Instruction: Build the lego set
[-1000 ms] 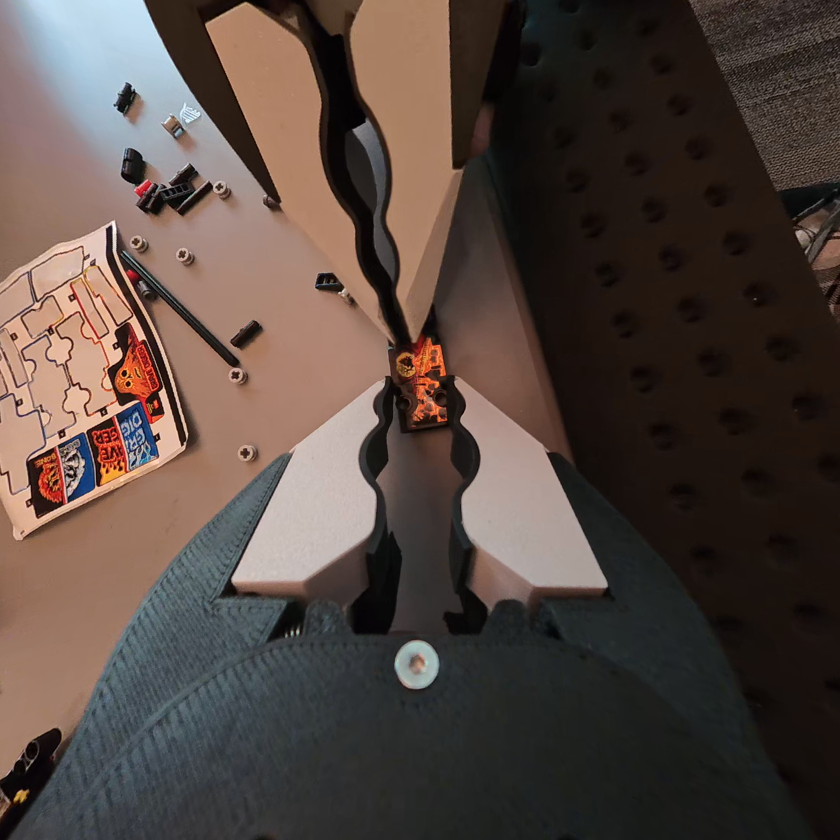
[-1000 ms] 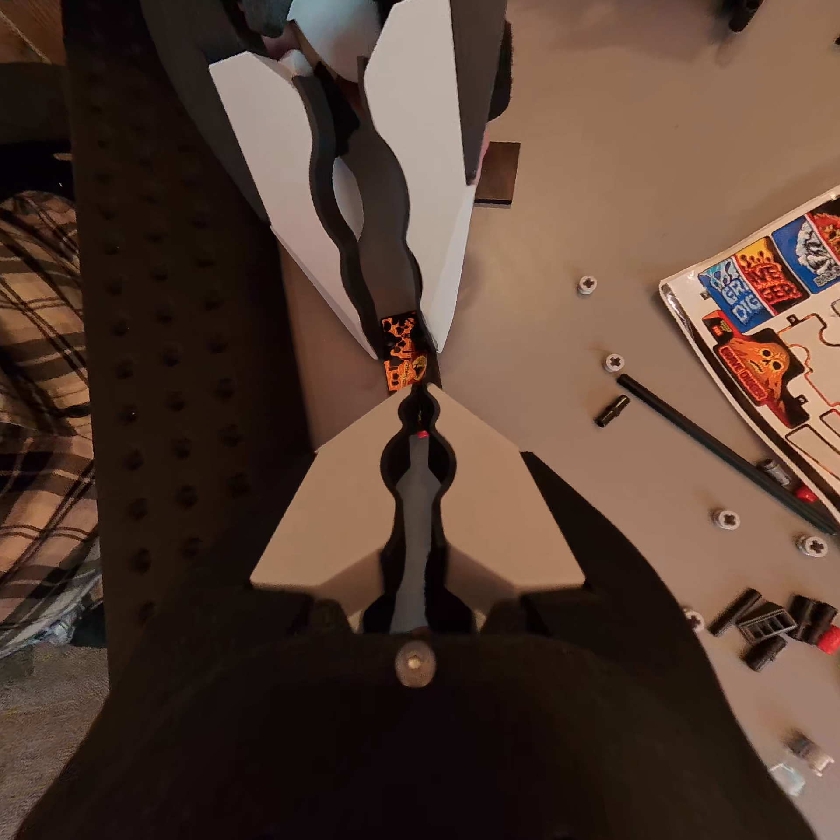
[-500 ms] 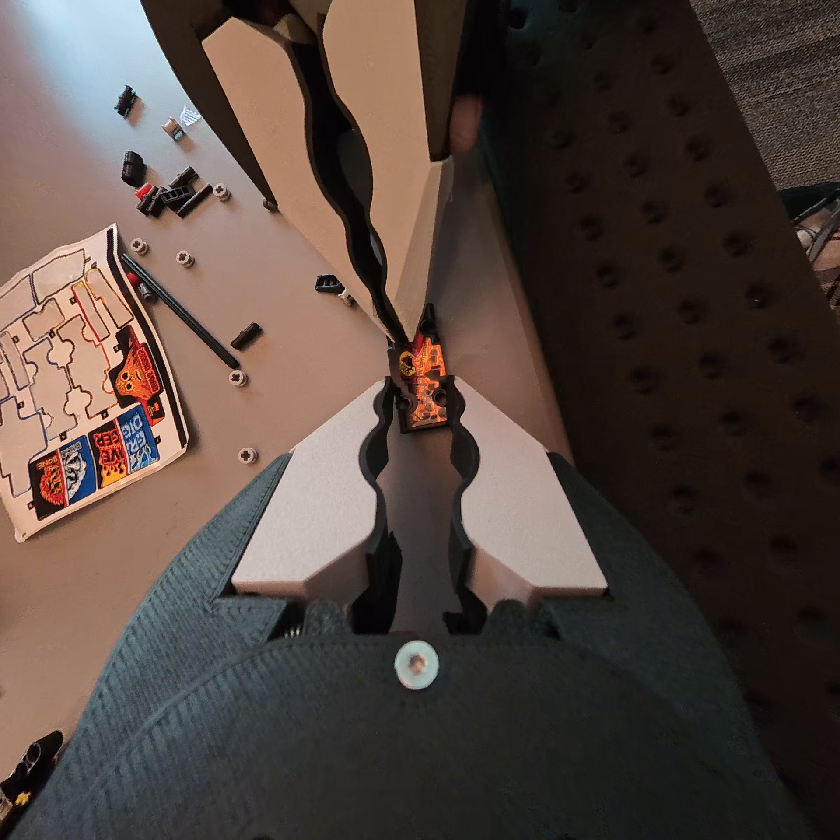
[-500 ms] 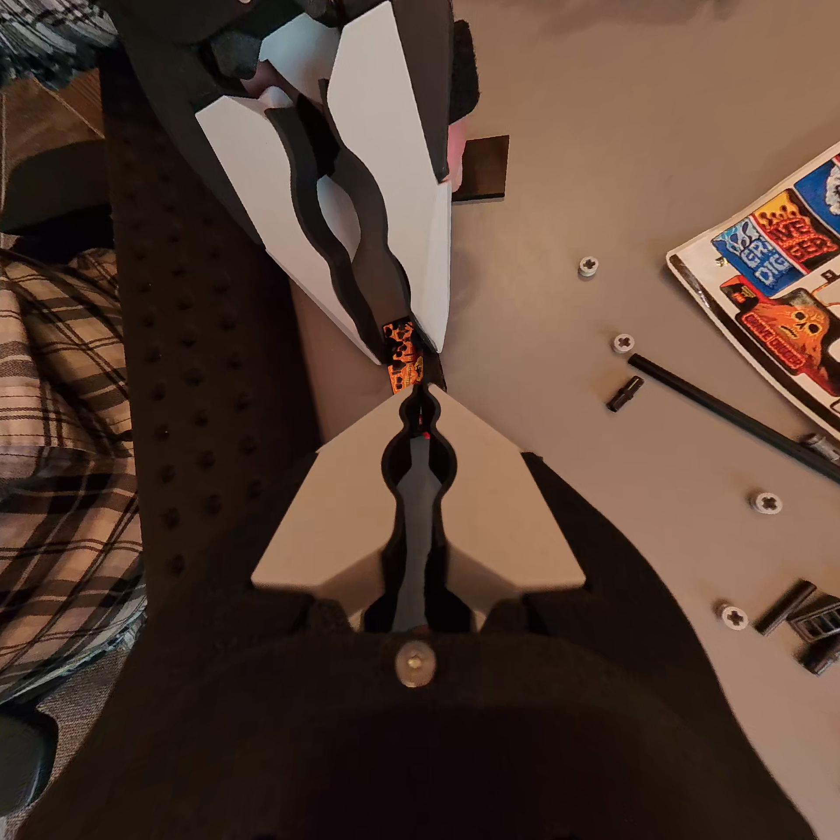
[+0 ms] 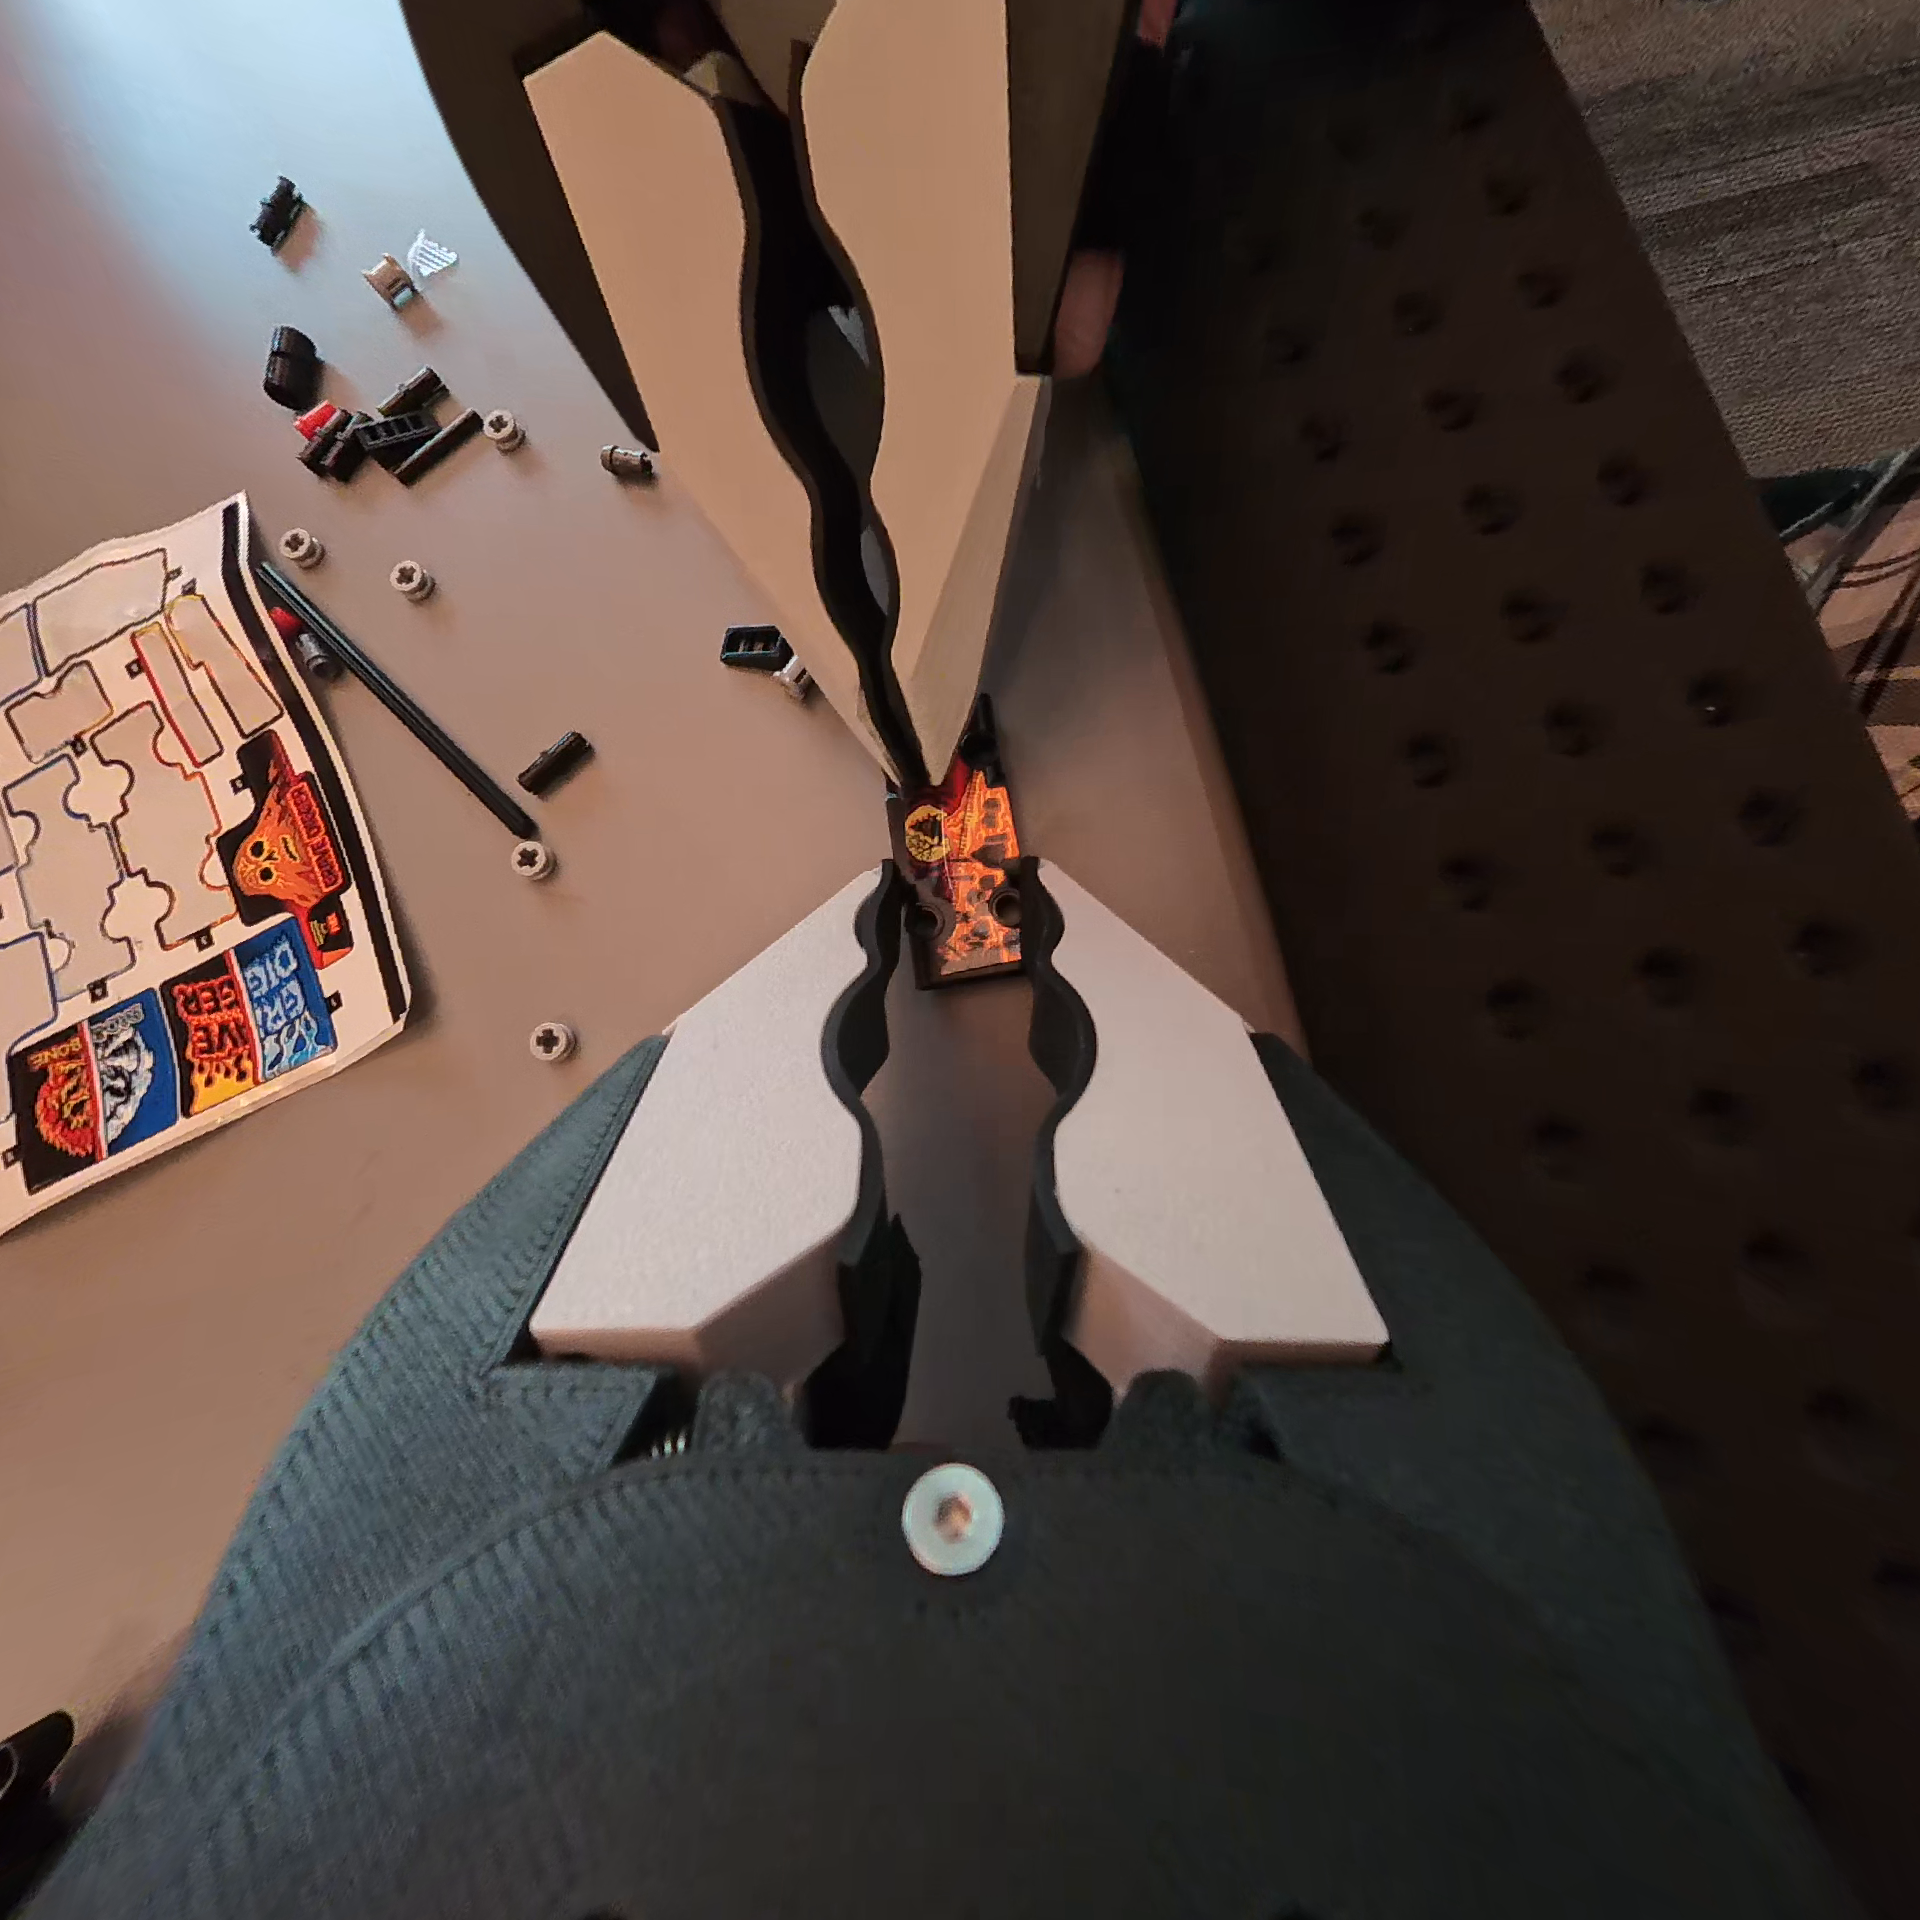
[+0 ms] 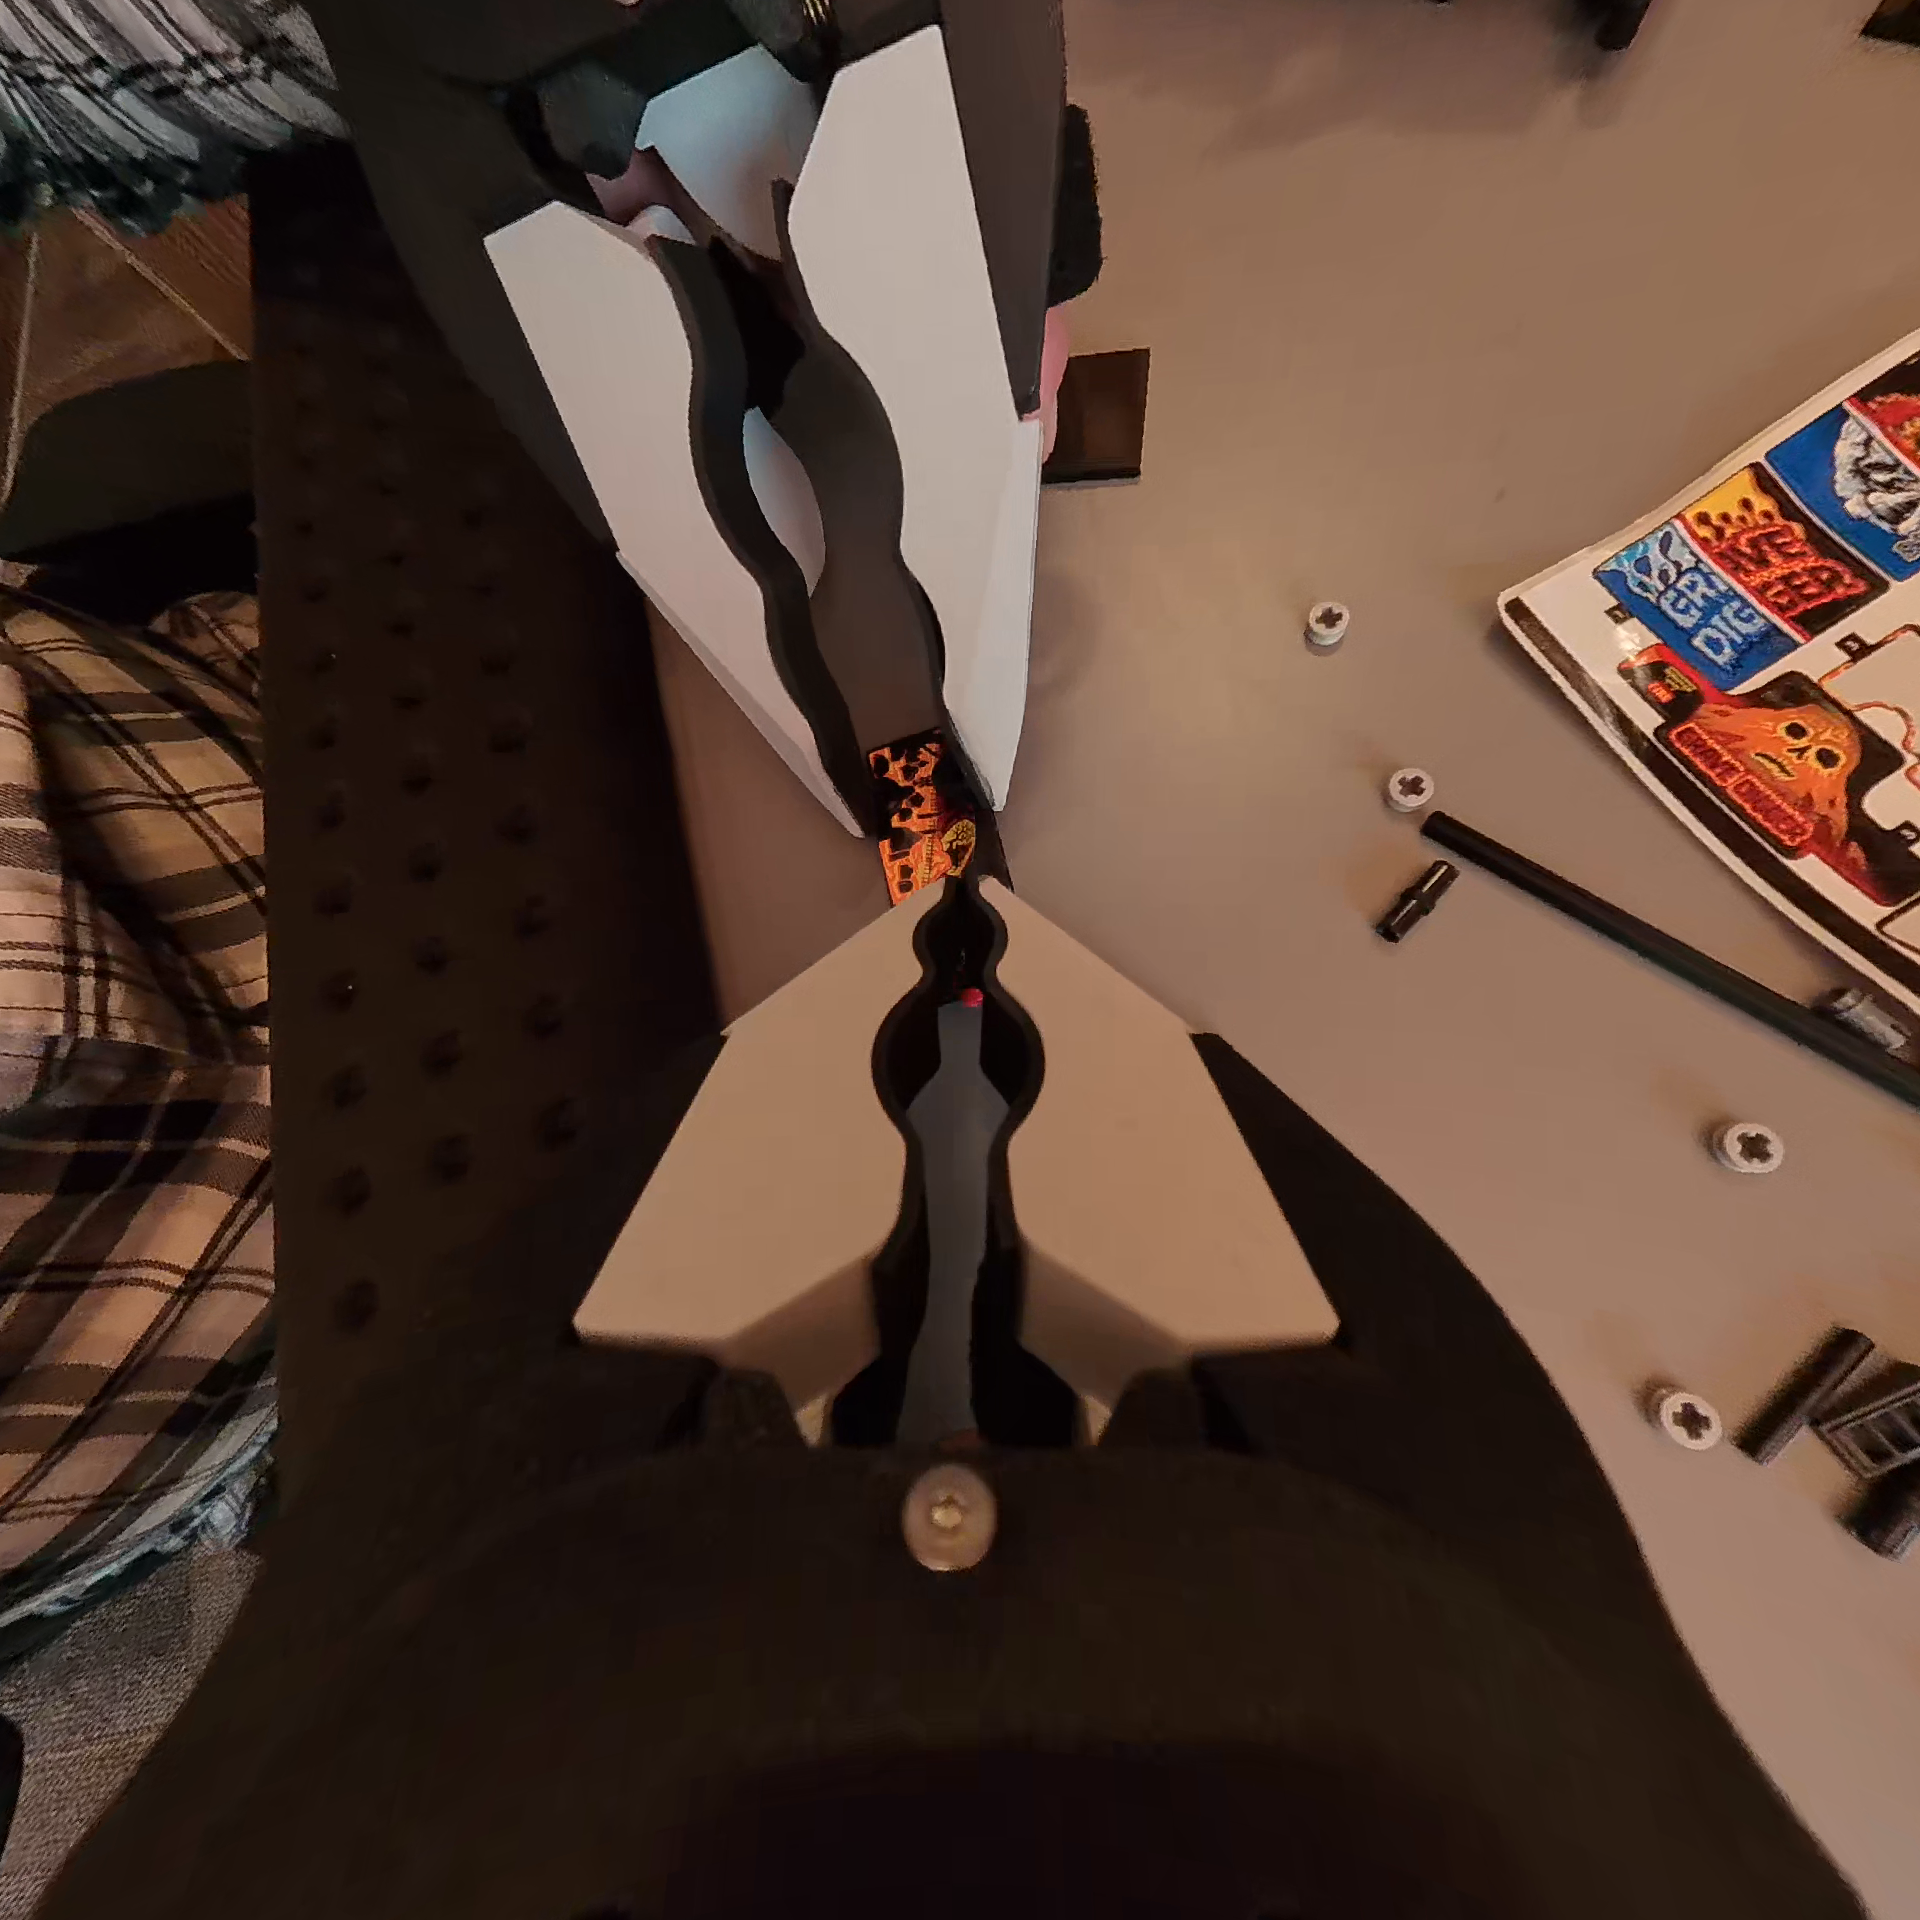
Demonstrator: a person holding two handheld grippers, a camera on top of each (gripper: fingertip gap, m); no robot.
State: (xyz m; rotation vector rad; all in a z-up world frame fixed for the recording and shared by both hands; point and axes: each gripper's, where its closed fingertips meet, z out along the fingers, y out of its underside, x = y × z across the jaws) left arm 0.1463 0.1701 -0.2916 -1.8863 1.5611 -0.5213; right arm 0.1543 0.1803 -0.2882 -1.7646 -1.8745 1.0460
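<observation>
Both grippers pinch flame-printed piece (image 5: 961,894) beside table edge (image 5: 1195,727).

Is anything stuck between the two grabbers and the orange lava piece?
No. The left gripper already clamps the near end of the lava piece by its sides, and the right gripper pinches the far end. Nothing visible sits between either gripper and the piece.
</observation>
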